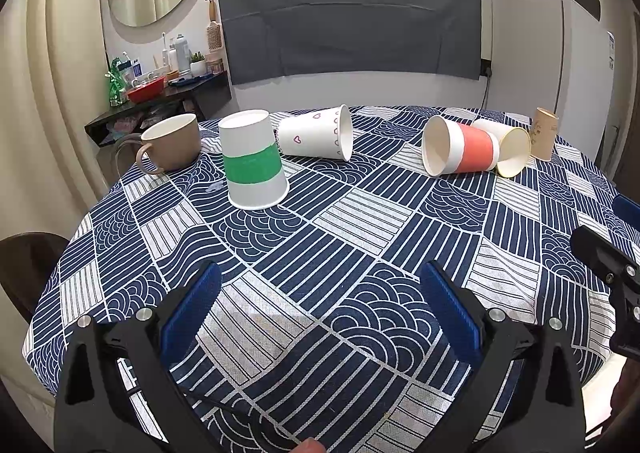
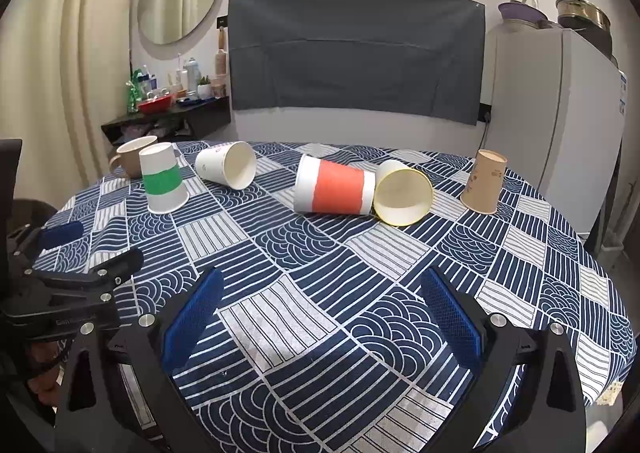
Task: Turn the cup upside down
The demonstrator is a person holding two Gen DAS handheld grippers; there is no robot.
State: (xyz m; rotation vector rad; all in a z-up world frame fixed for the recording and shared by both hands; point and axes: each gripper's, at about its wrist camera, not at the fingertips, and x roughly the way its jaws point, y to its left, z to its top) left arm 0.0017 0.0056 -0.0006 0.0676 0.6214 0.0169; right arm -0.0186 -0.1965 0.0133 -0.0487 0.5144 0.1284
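Note:
Several cups sit on a round table with a blue patterned cloth (image 1: 320,237). A green-banded paper cup (image 1: 254,165) (image 2: 163,183) stands upside down. A heart-print cup (image 1: 318,133) (image 2: 228,169), an orange-banded cup (image 1: 460,149) (image 2: 334,191) and a yellow-rimmed cup (image 1: 510,149) (image 2: 402,193) lie on their sides. A tan paper cup (image 1: 543,133) (image 2: 484,181) stands upside down. A beige mug (image 1: 172,143) (image 2: 132,161) stands upright. My left gripper (image 1: 320,317) is open and empty near the front edge. My right gripper (image 2: 320,317) is open and empty too.
A dark shelf with bottles and a red bowl (image 1: 146,89) stands behind the table at left. A white fridge (image 2: 560,125) stands at right. A dark chair back (image 1: 28,265) is at the table's left edge. The other gripper shows at each view's side (image 2: 72,285).

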